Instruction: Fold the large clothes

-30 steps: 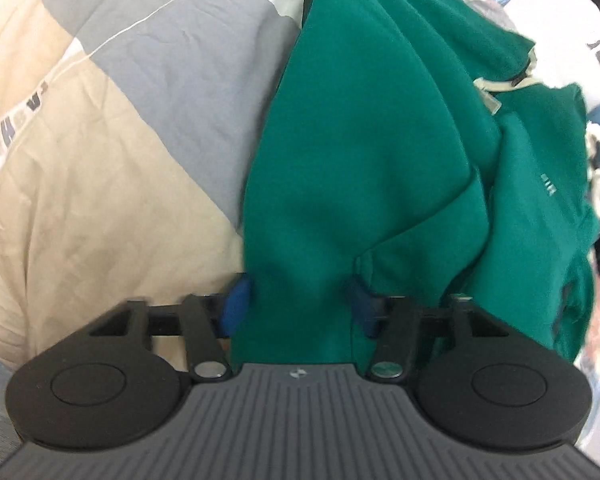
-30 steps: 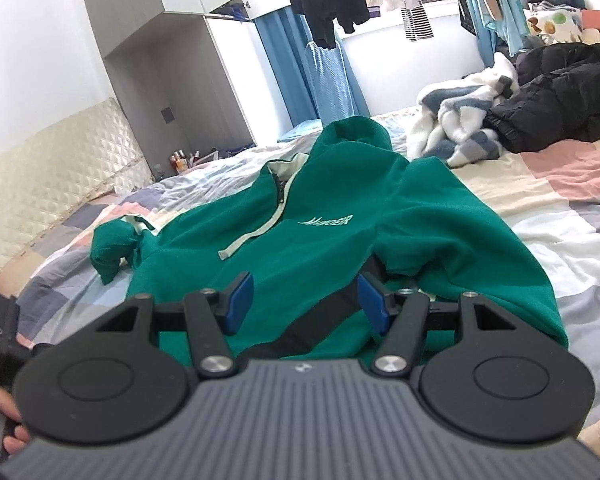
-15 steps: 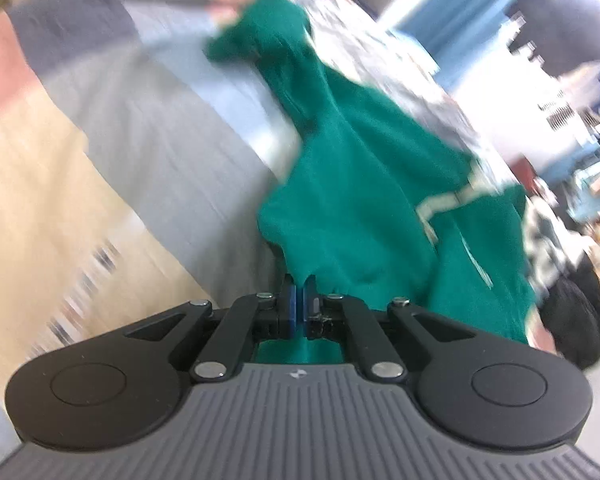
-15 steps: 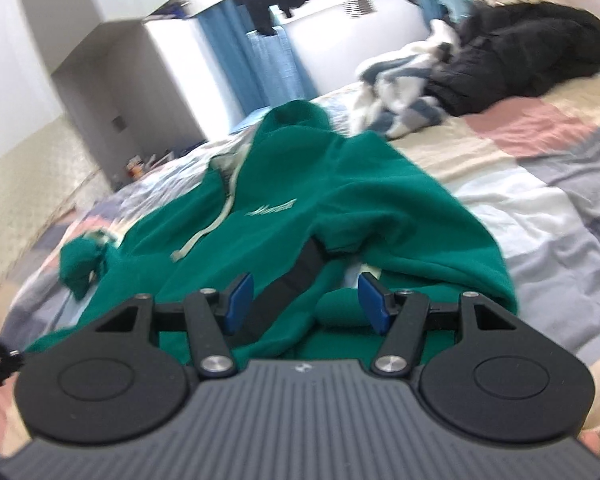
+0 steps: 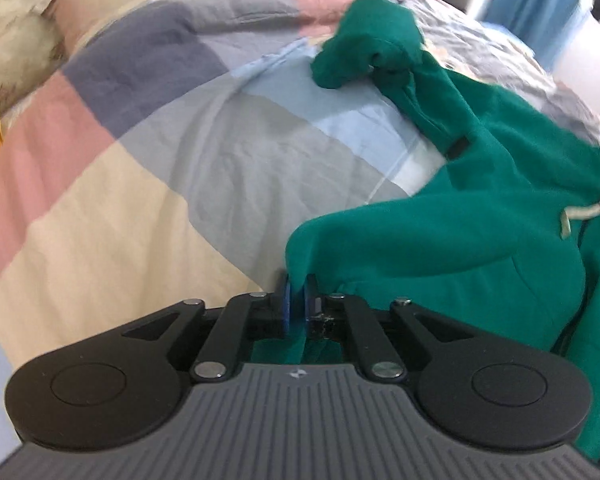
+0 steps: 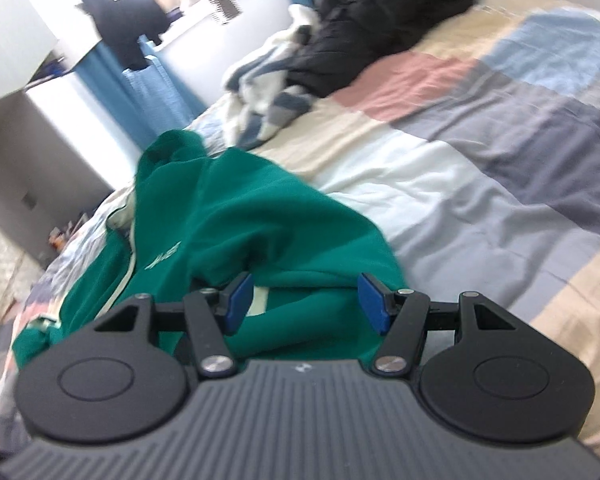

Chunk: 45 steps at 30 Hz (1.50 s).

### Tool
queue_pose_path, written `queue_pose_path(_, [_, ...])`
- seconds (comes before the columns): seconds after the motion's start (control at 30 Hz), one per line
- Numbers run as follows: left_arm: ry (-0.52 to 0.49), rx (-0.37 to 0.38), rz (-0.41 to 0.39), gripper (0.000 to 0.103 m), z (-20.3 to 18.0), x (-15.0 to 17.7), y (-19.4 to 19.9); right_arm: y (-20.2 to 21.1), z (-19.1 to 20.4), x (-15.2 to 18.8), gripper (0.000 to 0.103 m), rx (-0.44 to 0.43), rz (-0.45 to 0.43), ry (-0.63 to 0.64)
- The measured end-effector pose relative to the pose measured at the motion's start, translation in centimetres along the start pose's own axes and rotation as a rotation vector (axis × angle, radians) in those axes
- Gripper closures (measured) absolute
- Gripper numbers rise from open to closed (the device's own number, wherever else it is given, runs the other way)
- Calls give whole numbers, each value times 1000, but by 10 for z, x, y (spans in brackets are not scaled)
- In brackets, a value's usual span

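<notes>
In your left wrist view, your left tongs point(image 5: 295, 296), jaws opening slightly, pinch the green hoodie's point(image 5: 480, 216) hem above the patchwork bed point(image 5: 148, 168), while in the right view your right tongs point(image 6: 306, 300) gape unclamped over its rumpled, unfolded body, so folding has barely begun.

Patchwork bedspread point(image 6: 480, 128) in pink, cream, grey and pale blue blocks, covering the bed. Black padded jacket point(image 6: 384, 12) heaped at the far end, touching a crumpled blue-and-white striped blanket point(image 6: 268, 96). Blue curtain point(image 6: 156, 92) beyond, beside a white wardrobe point(image 6: 28, 128).
</notes>
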<state>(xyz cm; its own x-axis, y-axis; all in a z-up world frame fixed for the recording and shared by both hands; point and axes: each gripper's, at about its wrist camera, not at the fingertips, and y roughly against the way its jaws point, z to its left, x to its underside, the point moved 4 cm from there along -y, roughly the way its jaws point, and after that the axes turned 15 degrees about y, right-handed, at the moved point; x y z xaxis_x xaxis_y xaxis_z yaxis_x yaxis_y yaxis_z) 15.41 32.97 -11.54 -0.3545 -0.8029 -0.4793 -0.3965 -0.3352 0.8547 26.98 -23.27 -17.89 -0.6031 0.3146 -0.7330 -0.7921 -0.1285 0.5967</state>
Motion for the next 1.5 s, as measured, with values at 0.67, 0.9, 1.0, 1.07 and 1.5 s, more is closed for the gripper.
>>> queue_pose_path(0.67, [-248,510,61,33,-148,134,99,-27,-37,10,29,103,89,-152])
queue_pose_path(0.9, [-352,599,93,33,-197,196,69,-58,-35,25,28,23,212,-195])
queue_pose_path(1.0, [-412,595,75,33,-197,215,63,-64,-32,27,28,14,209,-196])
queue_pose_path(1.07, [-402,618,101,33,-191,219,59,-67,-29,27,30,10,210,-196])
queue_pose_path(1.5, [-342,696,149,33,-163,217,57,-87,3,19,69,-73,200,-106])
